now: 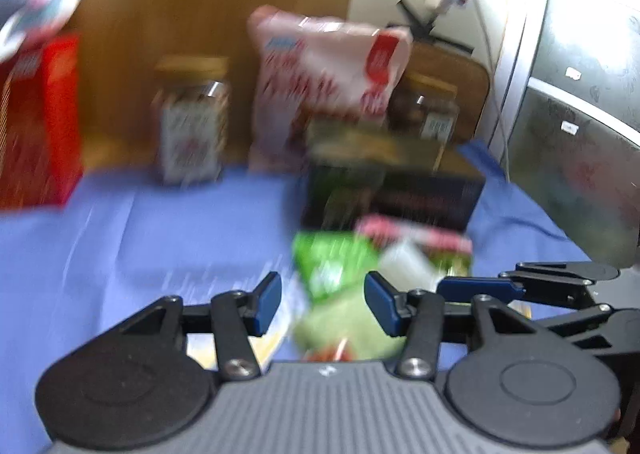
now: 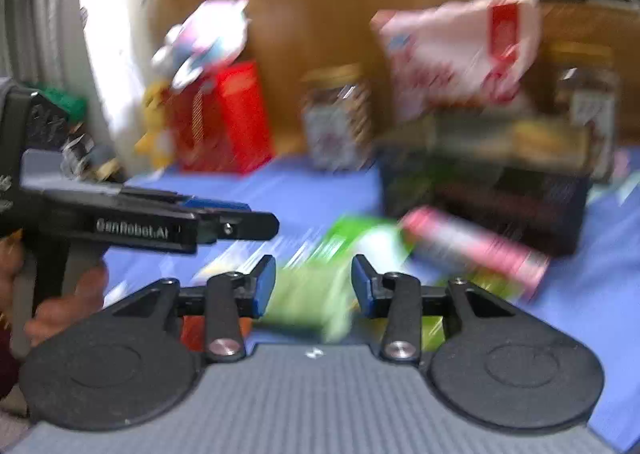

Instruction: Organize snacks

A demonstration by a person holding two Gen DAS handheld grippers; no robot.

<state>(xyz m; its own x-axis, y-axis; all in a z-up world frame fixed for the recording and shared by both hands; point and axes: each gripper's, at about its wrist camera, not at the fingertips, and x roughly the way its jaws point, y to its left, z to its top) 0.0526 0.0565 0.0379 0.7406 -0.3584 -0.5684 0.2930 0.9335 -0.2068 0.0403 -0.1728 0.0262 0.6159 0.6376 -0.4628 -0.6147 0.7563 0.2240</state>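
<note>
Nearest the lens in both wrist views is a green snack bag point(image 1: 340, 290), lying crumpled on the blue cloth point(image 1: 140, 246) that covers the table, toward the near edge. The left gripper point(image 1: 322, 304) stands with its blue pads apart on either side of that bag; a gap shows between each pad and the wrapper, so it seems to straddle the bag rather than press on it, though the blur makes this hard to be sure of. The right gripper point(image 2: 313, 285) is likewise partly open over the same green bag point(image 2: 316, 294), pads clear of it on both sides as far as the smear allows. In the right wrist view the left gripper's body comes in from the left edge, held by a hand point(image 2: 60, 306). Just beyond the green bag lies a pink-and-white packet point(image 2: 476, 246), touching or overlapping it. Behind that, toward the far right of the cloth, stands a dark basket point(image 1: 424, 194) with packets in it. Along the far edge stand a jar with a tan lid point(image 1: 192, 122), a pale bag with red print point(image 1: 324, 70), a second jar point(image 1: 432, 110) and, at the far left, a red box point(image 1: 40, 122).
</note>
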